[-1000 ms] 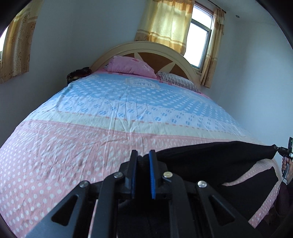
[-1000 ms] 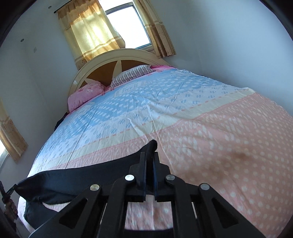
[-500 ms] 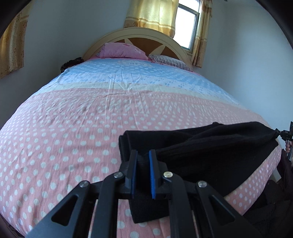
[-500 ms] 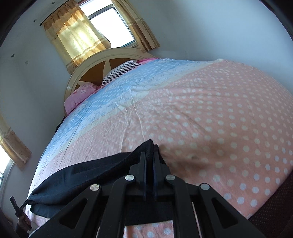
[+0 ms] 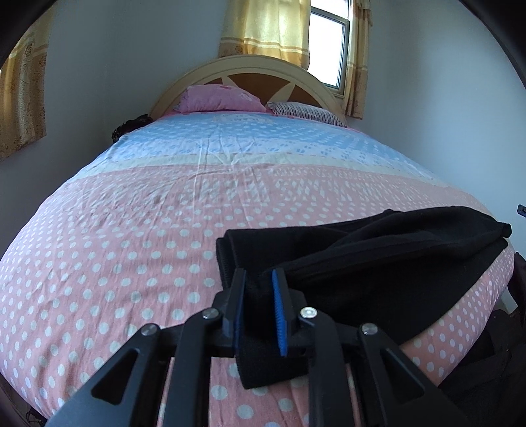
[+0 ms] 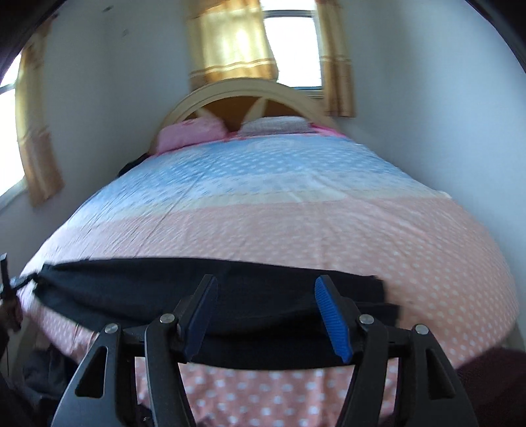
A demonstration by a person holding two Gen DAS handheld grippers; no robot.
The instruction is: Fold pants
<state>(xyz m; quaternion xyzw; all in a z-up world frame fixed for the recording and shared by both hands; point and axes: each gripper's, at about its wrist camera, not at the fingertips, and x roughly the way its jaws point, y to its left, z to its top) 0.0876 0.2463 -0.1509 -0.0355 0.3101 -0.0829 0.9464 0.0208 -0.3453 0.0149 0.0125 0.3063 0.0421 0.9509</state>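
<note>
The black pants (image 5: 378,259) lie folded across the near, pink polka-dotted end of the bedspread (image 5: 138,230), running left to right along the foot of the bed. In the left wrist view the folded bundle has a thick rolled edge at its left end and tapers toward the right edge of the bed, with a lower layer spread flat beneath an upper one.

The left gripper (image 5: 258,279) sits low over the left end of the pants. Its blue-padded fingers (image 5: 278,308) stand a narrow gap apart with a fold of the black fabric between them; whether the pads actually press on the cloth cannot be told from this view.

In the right wrist view, which is blurred, the right gripper (image 6: 266,287) has its jaws spread wide, holding nothing. Its blue pads (image 6: 330,315) hang just above the pants (image 6: 230,289), which stretch as a dark band across the near end of the bed beneath it. At the far left edge of that view the other gripper shows at the end of the pants, too small to read.

Farther off, the bedspread turns cream, then blue. A pink pillow (image 5: 220,98) and a striped pillow (image 5: 305,111) rest against the arched wooden headboard (image 5: 256,70). Yellow curtains (image 5: 266,29) hang at the window (image 5: 328,49) behind it.
</note>
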